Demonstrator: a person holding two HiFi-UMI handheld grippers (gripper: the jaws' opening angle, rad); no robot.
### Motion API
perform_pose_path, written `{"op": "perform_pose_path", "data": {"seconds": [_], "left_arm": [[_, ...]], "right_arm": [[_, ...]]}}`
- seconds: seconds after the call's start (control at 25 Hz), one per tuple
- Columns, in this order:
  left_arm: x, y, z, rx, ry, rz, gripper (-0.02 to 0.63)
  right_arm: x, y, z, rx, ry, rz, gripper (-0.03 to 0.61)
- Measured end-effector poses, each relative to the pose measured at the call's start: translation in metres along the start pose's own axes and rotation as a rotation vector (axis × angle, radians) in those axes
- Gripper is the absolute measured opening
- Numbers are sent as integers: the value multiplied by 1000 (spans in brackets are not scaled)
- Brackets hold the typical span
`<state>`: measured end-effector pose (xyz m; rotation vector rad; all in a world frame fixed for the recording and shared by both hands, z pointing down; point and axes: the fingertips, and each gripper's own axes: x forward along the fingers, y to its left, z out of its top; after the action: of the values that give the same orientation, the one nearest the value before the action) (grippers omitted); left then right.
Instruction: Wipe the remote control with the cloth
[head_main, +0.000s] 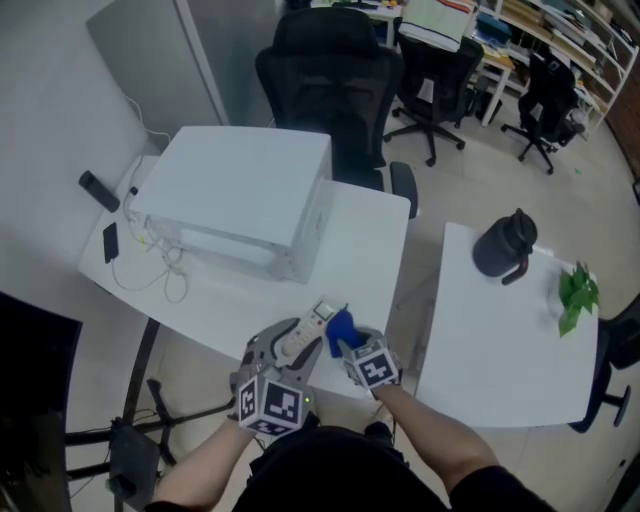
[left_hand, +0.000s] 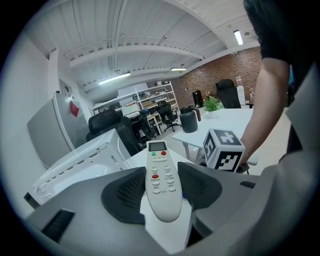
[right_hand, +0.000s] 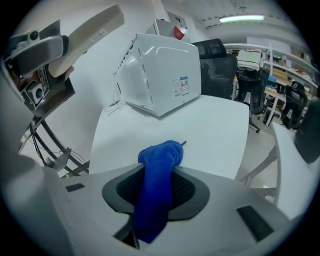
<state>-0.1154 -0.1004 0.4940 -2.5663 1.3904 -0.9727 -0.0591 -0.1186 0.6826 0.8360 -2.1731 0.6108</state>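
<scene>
Left gripper: the left gripper (left_hand: 162, 189), in the person's left hand, was clamped on the remote control (left_hand: 161, 180), one pad on each long side of the remote control, its buttons up and its display end pointing away from the person.
Right gripper: the right gripper (right_hand: 156, 189) was clenched on the blue cloth (right_hand: 159, 160), which ran down between its jaws and bunched out past their tips.
Remote and cloth: in the head view the remote control (head_main: 308, 330) was held over the table's near edge, close to its near right corner, with the cloth (head_main: 340, 328) just beside its right flank; contact between them could not be told.
Table: the white table (head_main: 360, 250) lay under both grippers.
White appliance: a boxy white appliance (head_main: 240, 195) stood at the table's far left part.
Second table: to the right, a black jug (head_main: 505, 245) and a green plant (head_main: 578, 290) stood on a separate white table.
</scene>
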Motion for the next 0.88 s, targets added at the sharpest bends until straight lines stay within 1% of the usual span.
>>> {"op": "perform_pose_path", "data": {"seconds": [0.12, 0.24, 0.32, 0.4, 0.48, 0.52, 0.6, 0.68, 0.8, 0.88], "left_arm": [[1, 0, 3, 26, -2, 6, 207], [3, 0, 7, 74, -7, 18, 207], [5, 0, 10, 115, -10, 22, 207], [7, -3, 14, 158, -12, 24, 207], [11, -8, 18, 211, -13, 27, 207], [13, -9, 21, 237, -13, 29, 207], [17, -13, 29, 277, -16, 34, 207], [19, -19, 40, 315, -26, 32, 207], [20, -33, 53, 387, -57, 25, 207], [19, -40, 60, 441, -81, 27, 207]], "right_arm": [[-28, -7, 11, 15, -64, -11, 117], [-72, -19, 32, 40, -168, -29, 115], [-109, -24, 54, 36, -250, -44, 115], [-151, -23, 81, -4, -342, -56, 115], [-189, -10, 108, -88, -425, -42, 115], [-202, 1, 120, -144, -453, -19, 115], [-219, 29, 138, -254, -470, 45, 115], [-223, 57, 145, -322, -445, 111, 115], [-216, 82, 140, -368, -386, 169, 115], [-214, 88, 138, -374, -355, 167, 115]]}}
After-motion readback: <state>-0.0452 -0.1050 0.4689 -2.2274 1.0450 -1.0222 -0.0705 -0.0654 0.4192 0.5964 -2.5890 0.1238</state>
